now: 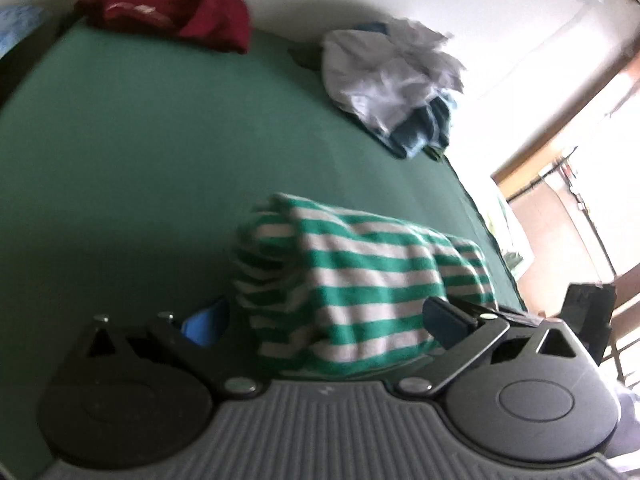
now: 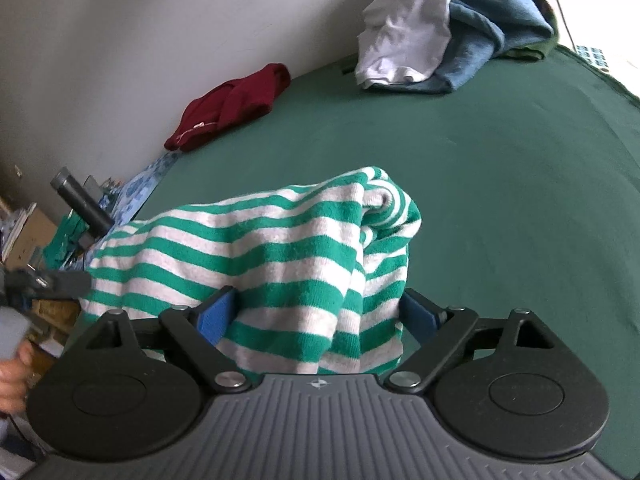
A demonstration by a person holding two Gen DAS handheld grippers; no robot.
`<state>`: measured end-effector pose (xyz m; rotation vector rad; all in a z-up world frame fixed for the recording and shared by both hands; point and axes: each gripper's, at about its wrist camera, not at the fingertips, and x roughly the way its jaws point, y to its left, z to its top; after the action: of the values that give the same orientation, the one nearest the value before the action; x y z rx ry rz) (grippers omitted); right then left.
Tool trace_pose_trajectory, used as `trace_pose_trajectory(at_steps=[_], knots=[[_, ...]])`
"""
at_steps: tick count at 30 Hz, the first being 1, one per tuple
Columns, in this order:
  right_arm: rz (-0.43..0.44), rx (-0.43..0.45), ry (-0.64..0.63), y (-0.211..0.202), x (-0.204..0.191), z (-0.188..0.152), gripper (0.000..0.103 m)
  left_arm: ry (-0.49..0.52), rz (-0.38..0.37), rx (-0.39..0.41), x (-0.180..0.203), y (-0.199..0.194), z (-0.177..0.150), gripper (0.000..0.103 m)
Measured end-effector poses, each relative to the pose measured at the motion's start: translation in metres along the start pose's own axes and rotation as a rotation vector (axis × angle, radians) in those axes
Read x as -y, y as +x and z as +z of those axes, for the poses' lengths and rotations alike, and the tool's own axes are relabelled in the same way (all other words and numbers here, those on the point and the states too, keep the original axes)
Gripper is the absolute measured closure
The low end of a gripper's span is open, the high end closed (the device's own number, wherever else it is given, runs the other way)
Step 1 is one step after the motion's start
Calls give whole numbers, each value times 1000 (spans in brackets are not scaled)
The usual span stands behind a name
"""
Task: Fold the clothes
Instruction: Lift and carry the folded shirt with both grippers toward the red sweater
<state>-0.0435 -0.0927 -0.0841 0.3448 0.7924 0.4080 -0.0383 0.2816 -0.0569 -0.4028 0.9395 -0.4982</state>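
1. The green-and-white striped knit garment (image 2: 280,256) lies bunched and partly doubled over on the dark green bed sheet (image 2: 500,168), near its front edge, between the two tools.
2. The right gripper (image 2: 316,320) has its jaws spread wide. The blue pads (image 2: 214,316) flank a hanging fold of the striped cloth without visibly pinching it, so the garment reads as released on this side.
3. The left gripper (image 1: 320,324) is also spread wide, with the striped garment (image 1: 352,280) sitting between its fingers. No squeeze on the fabric is visible, though blur makes contact hard to judge.
4. A folded dark red garment (image 2: 232,108) rests by the wall, and a heap of white and blue clothes (image 2: 440,28) waits at the far corner.
5. The step in hand appears to be setting down a fold of the striped garment.
6. Judged from the lumpy shape, the next move calls for backing both tools clear without snagging the cloth, then regripping an edge to flatten or finish the fold.
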Motion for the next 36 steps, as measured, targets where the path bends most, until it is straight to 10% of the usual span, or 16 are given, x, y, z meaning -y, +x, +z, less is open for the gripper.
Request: trace_pose_trajectory(at_steps=[15,36], knots=[[22,4,-28,2,4,1,13,-40,-8,-88,-19,16,17,1],[70,-40,44,6,14,12,14,-177,-261,-149,-35,59,14,1]])
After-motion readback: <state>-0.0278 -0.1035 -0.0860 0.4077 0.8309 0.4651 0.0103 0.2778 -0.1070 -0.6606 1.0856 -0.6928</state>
